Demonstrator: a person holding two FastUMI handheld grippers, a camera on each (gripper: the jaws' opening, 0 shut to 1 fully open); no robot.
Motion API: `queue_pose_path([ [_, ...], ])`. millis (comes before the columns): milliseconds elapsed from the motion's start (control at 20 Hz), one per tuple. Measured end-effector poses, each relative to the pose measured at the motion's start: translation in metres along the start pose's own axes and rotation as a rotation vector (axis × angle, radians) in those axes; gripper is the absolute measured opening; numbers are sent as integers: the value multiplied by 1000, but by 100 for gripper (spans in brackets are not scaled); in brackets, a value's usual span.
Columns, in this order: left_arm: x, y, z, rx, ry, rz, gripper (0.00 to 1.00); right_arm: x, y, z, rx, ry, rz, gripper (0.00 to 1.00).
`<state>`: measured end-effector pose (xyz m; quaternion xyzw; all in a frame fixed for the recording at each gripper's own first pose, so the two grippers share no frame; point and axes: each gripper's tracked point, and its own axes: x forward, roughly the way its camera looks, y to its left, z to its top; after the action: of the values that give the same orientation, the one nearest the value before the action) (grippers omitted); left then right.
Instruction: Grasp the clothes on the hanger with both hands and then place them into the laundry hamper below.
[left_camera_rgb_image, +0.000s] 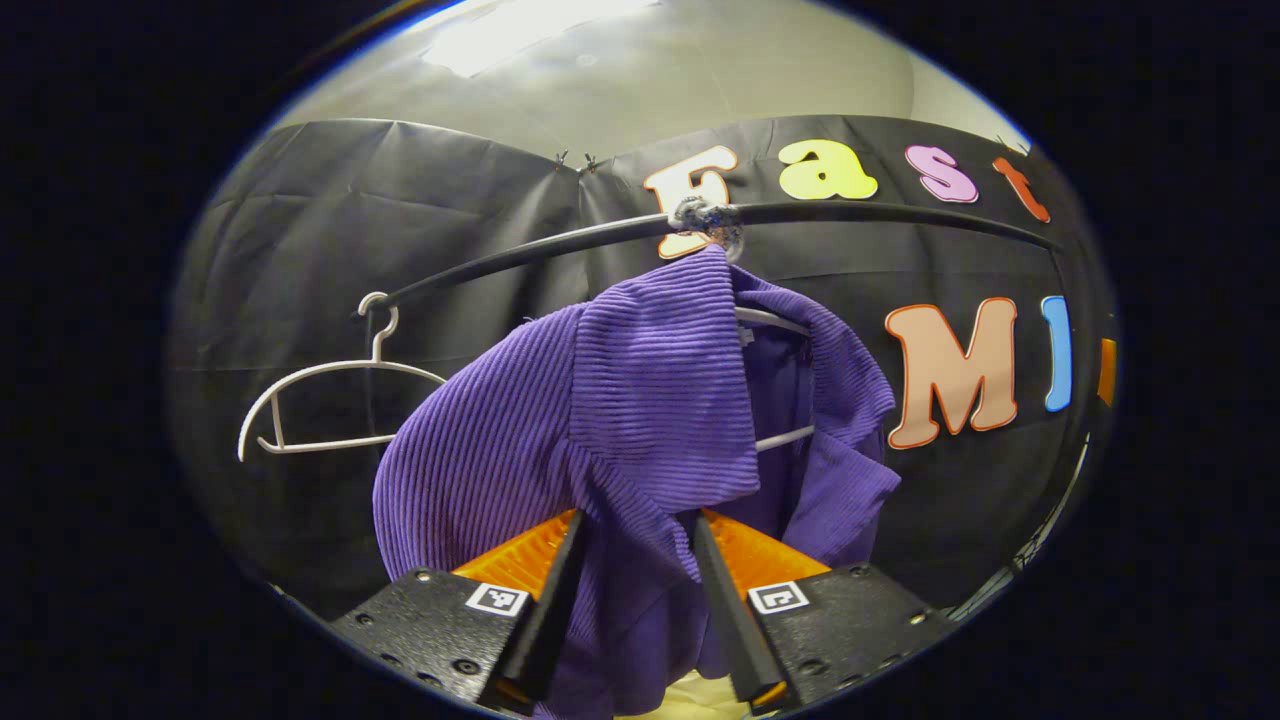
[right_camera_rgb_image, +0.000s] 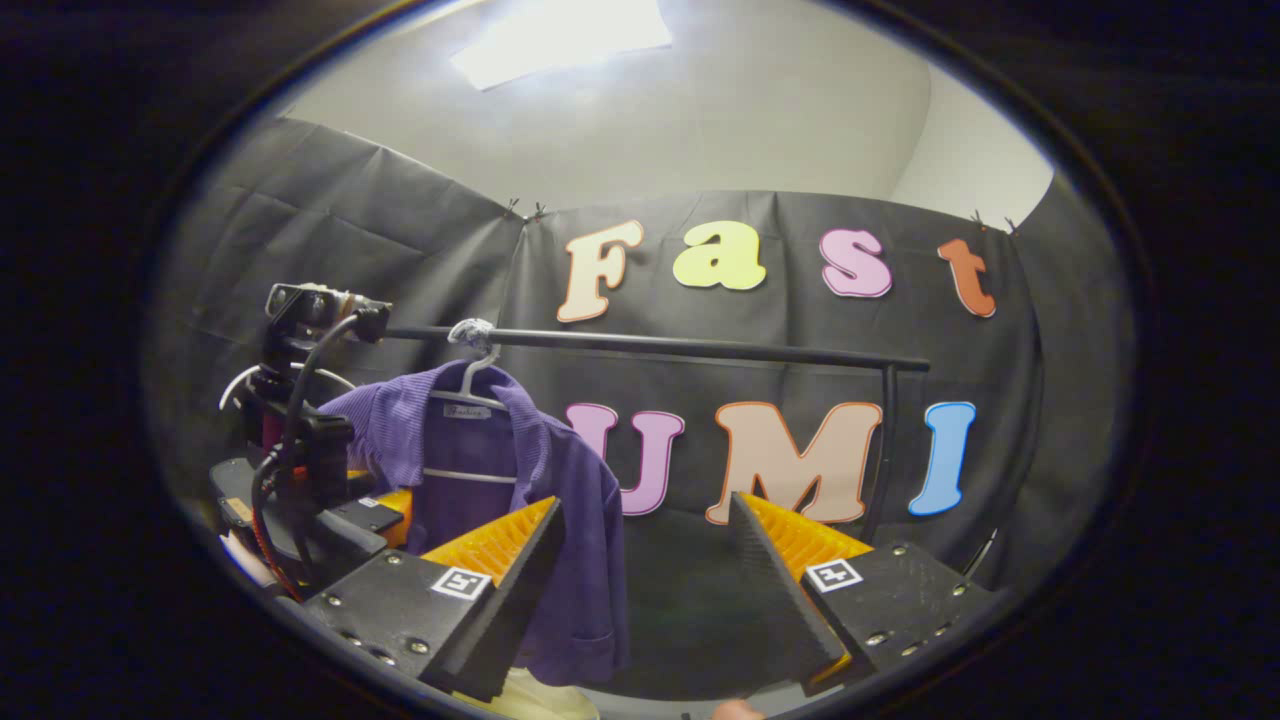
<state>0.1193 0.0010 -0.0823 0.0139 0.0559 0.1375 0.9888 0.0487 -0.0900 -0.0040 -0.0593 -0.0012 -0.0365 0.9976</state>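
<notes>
Landmark: the rail (right_camera_rgb_image: 660, 345), a dark bar running across in front of the black cloth wall, with an upright post at its far end in the right gripper view.
Shirt: a purple ribbed shirt (left_camera_rgb_image: 640, 420) hangs from the rail on a white hanger (right_camera_rgb_image: 470, 395), whose hook is wrapped at the rail; the collar sits just under the rail and the cloth falls well below it.
Left gripper pose: the left gripper (left_camera_rgb_image: 628, 560) points up and forward at the shirt from below the rail, close in against the cloth.
Left gripper state: its fingers are partly apart with a fold of the shirt hanging down between them; whether both press on the cloth I cannot tell.
Right gripper pose: the right gripper (right_camera_rgb_image: 650, 540) is held below the rail, aimed at the wall, level with the shirt's lower half.
Right gripper state: spread wide with nothing between the fingers; one finger overlaps the shirt's hem side, the other stands out over bare cloth wall.
Left gripper seen from the right: its body and cable sit beside the shirt, under the rail's near end.
Spare hanger: a bare white hanger (left_camera_rgb_image: 320, 400) hangs from the rail's end, apart from the shirt.
Open room: the rail between the shirt and the post is bare.
</notes>
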Motion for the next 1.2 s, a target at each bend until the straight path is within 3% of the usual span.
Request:
queue_pose_path([
  [200, 7, 3, -3, -6, 0, -9, 23, 10, 15, -7, 19, 3, 47, 94],
  [250, 6, 5, -3, 0, -2, -9, 14, 12, 19, -8, 21, 4, 58, 99],
  [350, 6, 5, -1, 4, -5, -19, 1, 17, 26, -10, 17, 5, 79, 94],
  [400, 4, 5, -1, 2, -3, -24, 0, 19, 28, -11, 12, 6, 88, 99],
  [500, -2, 4, 1, -12, 0, -50, 0, 26, 33, -18, 6, 17, 106, 99],
  [550, -5, 3, 1, -25, 7, -69, 0, 30, 37, -22, 4, 23, 115, 94],
  [600, -11, 1, 2, -38, 11, -91, 0, 34, 41, -24, 4, 27, 127, 99],
  [850, -36, 6, 15, -40, 8, -161, 0, 51, 66, -40, 12, 46, 184, 99],
  [1000, -47, 19, 35, -40, -23, -151, 0, 63, 80, -49, 28, 62, 210, 99],
  [1050, -50, 25, 42, -39, -35, -141, 0, 68, 86, -53, 34, 64, 219, 95],
  [1200, -54, 45, 63, -30, -77, -97, 0, 86, 96, -64, 42, 76, 232, 99],
])
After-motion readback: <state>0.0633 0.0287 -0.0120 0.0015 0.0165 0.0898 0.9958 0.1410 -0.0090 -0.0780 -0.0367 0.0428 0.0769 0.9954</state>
